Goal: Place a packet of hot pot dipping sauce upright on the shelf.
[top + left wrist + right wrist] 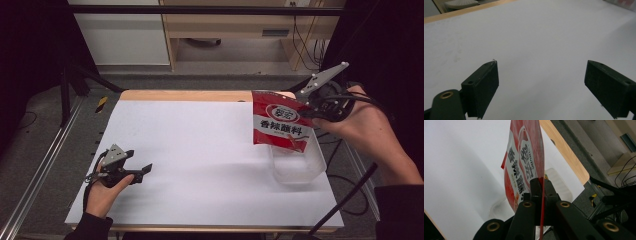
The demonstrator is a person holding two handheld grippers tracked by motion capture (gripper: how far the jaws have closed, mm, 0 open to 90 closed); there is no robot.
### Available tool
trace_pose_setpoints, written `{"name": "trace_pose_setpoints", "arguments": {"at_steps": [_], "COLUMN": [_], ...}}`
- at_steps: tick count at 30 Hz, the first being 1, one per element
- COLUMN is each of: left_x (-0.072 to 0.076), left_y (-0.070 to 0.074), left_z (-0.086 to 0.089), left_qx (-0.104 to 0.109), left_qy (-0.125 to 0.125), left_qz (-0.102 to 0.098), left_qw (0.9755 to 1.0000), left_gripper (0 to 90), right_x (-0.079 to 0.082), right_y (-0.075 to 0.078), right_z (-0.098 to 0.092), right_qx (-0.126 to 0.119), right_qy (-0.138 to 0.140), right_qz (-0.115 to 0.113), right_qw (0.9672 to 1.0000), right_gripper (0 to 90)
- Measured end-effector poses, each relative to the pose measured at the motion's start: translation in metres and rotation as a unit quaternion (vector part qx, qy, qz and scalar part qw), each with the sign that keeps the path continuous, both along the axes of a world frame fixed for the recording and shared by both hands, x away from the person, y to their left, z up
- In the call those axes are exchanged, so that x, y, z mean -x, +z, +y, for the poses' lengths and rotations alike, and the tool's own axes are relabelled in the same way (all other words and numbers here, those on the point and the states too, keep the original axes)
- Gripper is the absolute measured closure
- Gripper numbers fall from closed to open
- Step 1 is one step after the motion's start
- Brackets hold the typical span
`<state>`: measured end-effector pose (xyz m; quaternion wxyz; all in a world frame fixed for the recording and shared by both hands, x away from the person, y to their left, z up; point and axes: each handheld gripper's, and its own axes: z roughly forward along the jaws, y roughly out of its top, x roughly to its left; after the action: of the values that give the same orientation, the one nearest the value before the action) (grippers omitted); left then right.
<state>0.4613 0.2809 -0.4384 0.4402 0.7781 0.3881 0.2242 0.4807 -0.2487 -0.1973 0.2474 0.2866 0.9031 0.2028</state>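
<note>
Pinching one edge of a red seasoning packet (pixel 281 125) between its closed jaws, the right hand-held gripper (pixel 311 111) held it above a clear plastic tub (pixel 295 165) at the bench's (pixel 200 150) right side, while the left hand-held gripper (pixel 142 171) rested wide open and empty near the left edge.

- Setting: a laboratory recording station.
- Evidence: white-covered table (pixel 200 150) with wooden edge, flanked by aluminium rails (pixel 40 170).
- Black curtains (pixel 30 45) enclose both sides.
- Loose cables (pixel 305 45) trail over grey floor beside pale wooden furniture (pixel 225 25).
</note>
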Motion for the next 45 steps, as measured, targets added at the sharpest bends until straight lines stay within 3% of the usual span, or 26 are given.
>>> {"name": "trace_pose_setpoints", "arguments": {"at_steps": [23,45], "left_x": [0.0,0.0], "left_y": [0.0,-0.001], "left_z": [0.0,0.0], "left_qx": [-0.003,-0.006], "left_qy": [-0.001,-0.004], "left_qz": [-0.001,0.001], "left_qw": [1.0,1.0], "left_gripper": [12.4,12.4], "right_x": [0.011,0.003], "right_y": [-0.023,-0.054], "right_z": [-0.045,-0.052], "right_qx": [-0.004,-0.007], "right_qy": [-0.037,-0.049], "right_qz": [0.016,0.037], "right_qw": [0.9992,0.9981], "right_gripper": [89.6,89.6]}}
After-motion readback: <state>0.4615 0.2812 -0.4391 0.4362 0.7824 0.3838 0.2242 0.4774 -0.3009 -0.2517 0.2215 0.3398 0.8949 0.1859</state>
